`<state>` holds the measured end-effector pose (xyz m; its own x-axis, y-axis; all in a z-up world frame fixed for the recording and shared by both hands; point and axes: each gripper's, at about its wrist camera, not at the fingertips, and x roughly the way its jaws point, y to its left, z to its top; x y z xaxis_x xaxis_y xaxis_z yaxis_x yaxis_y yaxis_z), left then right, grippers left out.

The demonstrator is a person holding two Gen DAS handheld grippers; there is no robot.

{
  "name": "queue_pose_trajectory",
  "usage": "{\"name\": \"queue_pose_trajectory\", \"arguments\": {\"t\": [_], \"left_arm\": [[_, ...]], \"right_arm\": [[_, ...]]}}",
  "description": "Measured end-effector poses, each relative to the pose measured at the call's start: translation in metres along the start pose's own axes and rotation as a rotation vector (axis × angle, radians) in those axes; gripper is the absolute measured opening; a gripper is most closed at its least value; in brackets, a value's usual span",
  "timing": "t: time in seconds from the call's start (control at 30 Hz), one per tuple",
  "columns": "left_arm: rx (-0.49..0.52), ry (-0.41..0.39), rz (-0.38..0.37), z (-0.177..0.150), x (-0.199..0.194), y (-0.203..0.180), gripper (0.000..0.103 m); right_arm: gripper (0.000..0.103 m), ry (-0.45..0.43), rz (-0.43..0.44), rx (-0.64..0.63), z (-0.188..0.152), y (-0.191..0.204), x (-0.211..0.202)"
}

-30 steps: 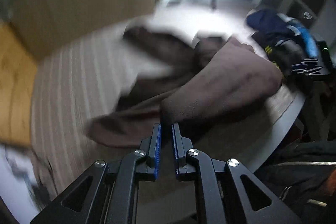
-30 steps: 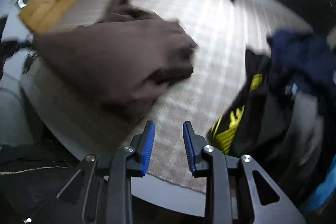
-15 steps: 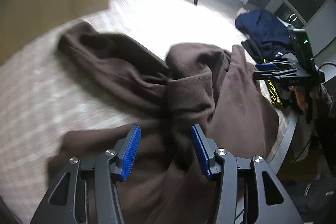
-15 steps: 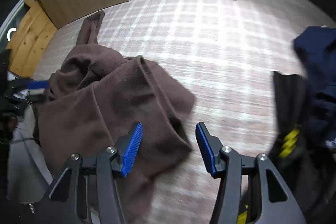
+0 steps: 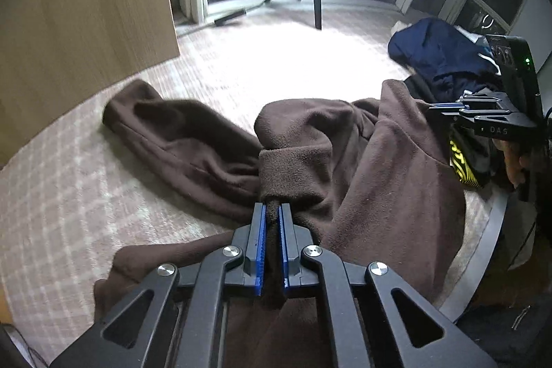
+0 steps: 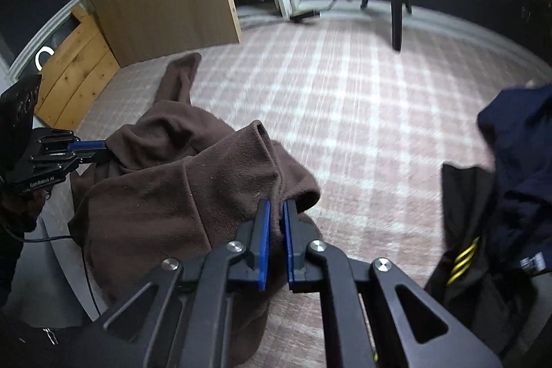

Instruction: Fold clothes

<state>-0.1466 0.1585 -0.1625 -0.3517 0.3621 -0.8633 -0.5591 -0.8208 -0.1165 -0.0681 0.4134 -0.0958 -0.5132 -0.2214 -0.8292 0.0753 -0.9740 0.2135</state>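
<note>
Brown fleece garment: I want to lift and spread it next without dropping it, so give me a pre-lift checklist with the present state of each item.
1. Left gripper jaws closing with brown fleece garment pinched between: ok.
2. Right gripper jaws closing with fleece between: ok.
3. Garment lies flat: not ok, bunched.
4. Sleeve free on checked tablecloth: ok.
5. Navy garment apart from the fleece: ok.
6. Which seams are gripped: cannot tell.

Brown fleece garment (image 5: 379, 168), pink-white checked cloth (image 6: 362, 112); navy garment (image 5: 438, 50), black-yellow garment (image 6: 462, 250)
</note>
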Motion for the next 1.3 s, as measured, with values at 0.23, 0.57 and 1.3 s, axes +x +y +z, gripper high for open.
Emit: {"name": "queue_pose_trajectory", "arguments": {"t": [0.23, 0.57, 1.3], "left_arm": [[-0.046, -0.110, 0.002, 0.004, -0.045, 0.016, 0.006], [-0.094, -0.138, 0.033, -0.015, -0.064, 0.045, 0.006], [-0.045, -0.210, -0.050, -0.025, -0.100, 0.038, 0.005]], "right_arm": [[0.007, -0.101, -0.040, -0.008, 0.018, -0.002, -0.036], [0.044, -0.021, -0.065, 0.205, 0.016, 0.004, -0.039], [0.001, 0.100, 0.140, 0.332, 0.037, 0.085, 0.044]]}}
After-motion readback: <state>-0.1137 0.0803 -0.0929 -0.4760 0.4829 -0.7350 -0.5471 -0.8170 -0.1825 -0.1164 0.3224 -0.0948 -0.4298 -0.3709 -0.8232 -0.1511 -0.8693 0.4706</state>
